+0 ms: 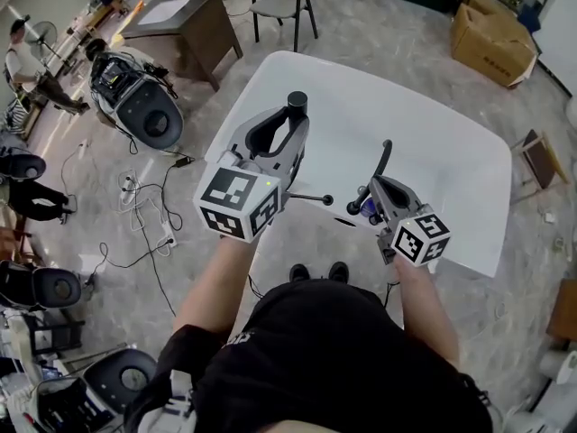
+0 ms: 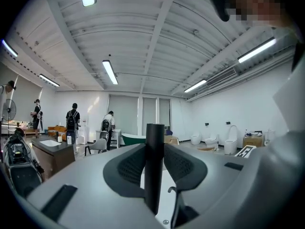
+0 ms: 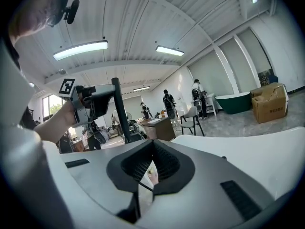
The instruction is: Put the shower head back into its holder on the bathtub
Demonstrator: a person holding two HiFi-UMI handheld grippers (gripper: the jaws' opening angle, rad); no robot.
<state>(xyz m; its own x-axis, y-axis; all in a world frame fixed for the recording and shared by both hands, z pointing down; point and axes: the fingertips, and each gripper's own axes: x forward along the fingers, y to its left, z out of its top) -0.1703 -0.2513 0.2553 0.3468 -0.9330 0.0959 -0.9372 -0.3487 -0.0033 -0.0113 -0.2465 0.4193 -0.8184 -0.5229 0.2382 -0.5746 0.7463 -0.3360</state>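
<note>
- Left hand-held gripper (image 2: 155,149), centre-left in the head view, is clenched on the shower head (image 2: 154,175); its black handle stands upright between the jaws.
- Right hand-held gripper (image 3: 152,146), lower centre-right, has its jaws pressed together.
- White tabletop (image 1: 442,142) lies beneath both.
- Chair (image 1: 281,4) and cardboard box (image 1: 491,31) sit along the top edge.

White surface (image 1: 433,133) is spreading open ahead and to the right of both grippers, giving room to pass. Left gripper (image 2: 155,151) is clamping an upright black handle (image 2: 155,180) that is filling its jaw gap. Right gripper (image 3: 153,144), jaws meeting at the tips, is sitting near it, with a narrow lane running between them. Dark desk (image 1: 180,25) and chair (image 1: 284,3) are crowding the far-left floor. Cardboard box (image 1: 491,30) is blocking the far right. Cables (image 1: 144,215) are trailing on the left.
</note>
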